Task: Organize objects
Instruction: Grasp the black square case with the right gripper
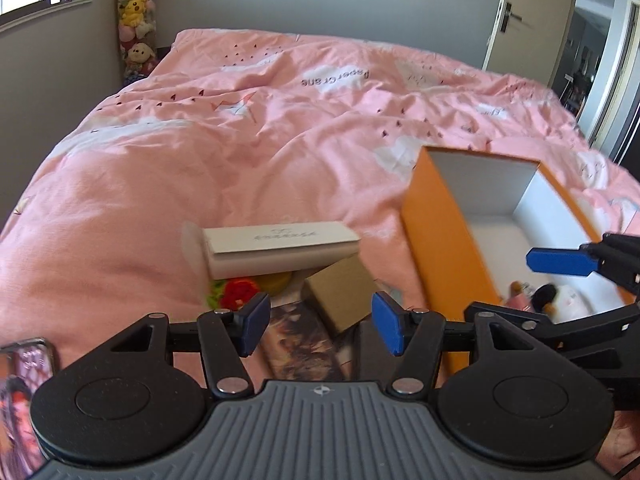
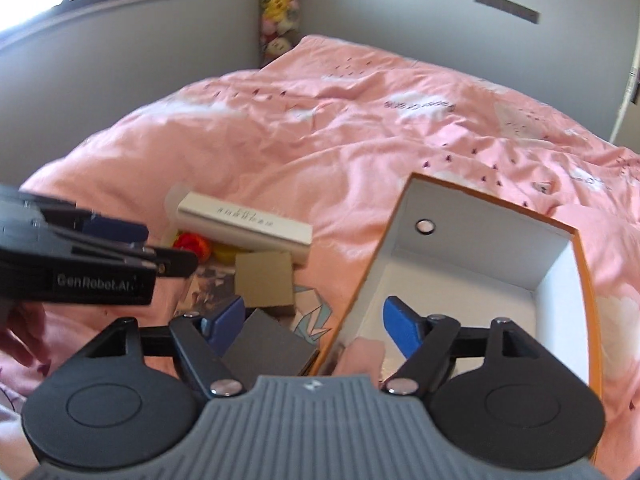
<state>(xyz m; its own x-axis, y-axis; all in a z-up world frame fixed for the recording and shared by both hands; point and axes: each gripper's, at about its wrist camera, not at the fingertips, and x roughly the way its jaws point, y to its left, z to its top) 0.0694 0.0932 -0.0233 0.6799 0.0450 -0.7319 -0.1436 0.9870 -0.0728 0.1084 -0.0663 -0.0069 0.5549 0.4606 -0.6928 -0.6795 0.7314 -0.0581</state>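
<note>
On the pink duvet (image 1: 248, 152) printed "Paper Crane", orange white-lined box (image 1: 444, 240) sits open; left gripper (image 1: 320, 322) and right gripper (image 2: 314, 326) both released, empty.

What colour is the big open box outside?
Orange outside, white inside; the open box shows best in the left wrist view.

The pink duvet (image 1: 248, 128) carries the printed words "Paper Crane" on a white cloud, seen upside down in the left wrist view. The side of the left gripper (image 2: 100, 276) shows the white brand "GenRobot.AI". The long white box (image 1: 280, 246) has a small printed line, too small to read.
</note>
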